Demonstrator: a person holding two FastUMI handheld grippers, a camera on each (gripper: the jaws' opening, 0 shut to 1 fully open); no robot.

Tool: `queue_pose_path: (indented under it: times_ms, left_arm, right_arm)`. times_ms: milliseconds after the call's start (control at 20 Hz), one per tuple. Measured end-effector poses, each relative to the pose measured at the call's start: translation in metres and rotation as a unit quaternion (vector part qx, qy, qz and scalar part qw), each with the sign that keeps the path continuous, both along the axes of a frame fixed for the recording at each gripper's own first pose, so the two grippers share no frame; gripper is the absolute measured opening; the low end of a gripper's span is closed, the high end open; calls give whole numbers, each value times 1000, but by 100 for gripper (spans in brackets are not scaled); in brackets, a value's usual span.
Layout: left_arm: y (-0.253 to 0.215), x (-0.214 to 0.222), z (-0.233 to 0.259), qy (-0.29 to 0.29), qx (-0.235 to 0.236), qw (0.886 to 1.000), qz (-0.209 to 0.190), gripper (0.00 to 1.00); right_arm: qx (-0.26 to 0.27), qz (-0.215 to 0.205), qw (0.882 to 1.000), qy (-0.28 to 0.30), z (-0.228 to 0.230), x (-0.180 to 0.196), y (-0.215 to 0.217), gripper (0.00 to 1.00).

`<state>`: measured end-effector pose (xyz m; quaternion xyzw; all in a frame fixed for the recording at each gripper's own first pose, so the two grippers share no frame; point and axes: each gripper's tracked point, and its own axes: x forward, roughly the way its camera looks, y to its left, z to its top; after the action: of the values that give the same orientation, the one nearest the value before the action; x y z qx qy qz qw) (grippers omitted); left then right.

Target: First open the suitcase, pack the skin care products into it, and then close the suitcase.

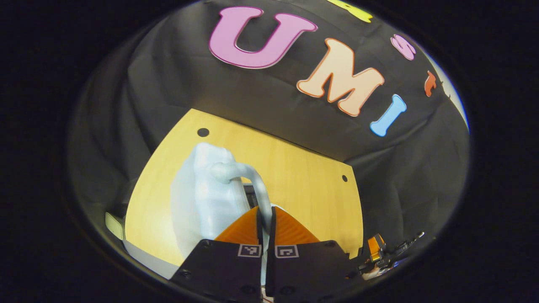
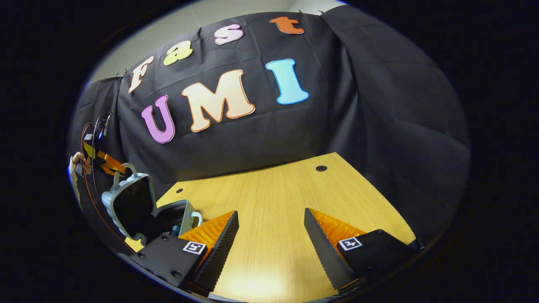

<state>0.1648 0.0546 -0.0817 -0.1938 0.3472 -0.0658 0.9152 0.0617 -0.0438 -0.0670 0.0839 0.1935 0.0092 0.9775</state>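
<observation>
the suitcase (image 2: 139, 206), small and pale blue, stands open at the left edge of the worktop (image 2: 278, 219) in the right gripper view, its lid (image 2: 128, 202) raised nearly upright and showing a dark lining. something small and bluish sits just inside the lower shell; it may be one of the skin care products, but it is too small to tell. the left gripper (image 1: 265, 219) has its fingers closed on the lid's pale handle (image 1: 257, 185), which runs down between them, and in the left gripper view the lid's outer shell rises just left of the fingers. farther right, the right gripper (image 2: 271, 235) hangs over the bare middle of the worktop with its fingers spread wide and nothing between them.

as a judgement, opening is done and the lid is being held by its handle; whether packing is finished cannot be read from here, and closing is left.

around it there are two dark round holes in the worktop near its far edge, and the black cloth wall behind. nothing lies between the lid and the lower shell that i can see, though the interior is mostly in shadow.
</observation>
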Motion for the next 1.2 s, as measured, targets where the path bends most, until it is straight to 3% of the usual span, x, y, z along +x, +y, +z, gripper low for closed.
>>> queue_pose_path:
  times_ms: [600, 1050, 1200]
  left_arm:
    - [-93, 31, -77, 55, 29, 997, -52, 0]
    - [-133, 46, -160, 120, 69, 988, -72, 0]
    - [-138, 50, -175, 134, 72, 985, -82, 5]
  right_arm:
    - [29, -5, 1000, 3, -5, -1, 7, 98]
    - [29, -14, 999, -6, -2, -2, 12, 98]
    - [26, -18, 999, -6, -2, -4, 9, 98]
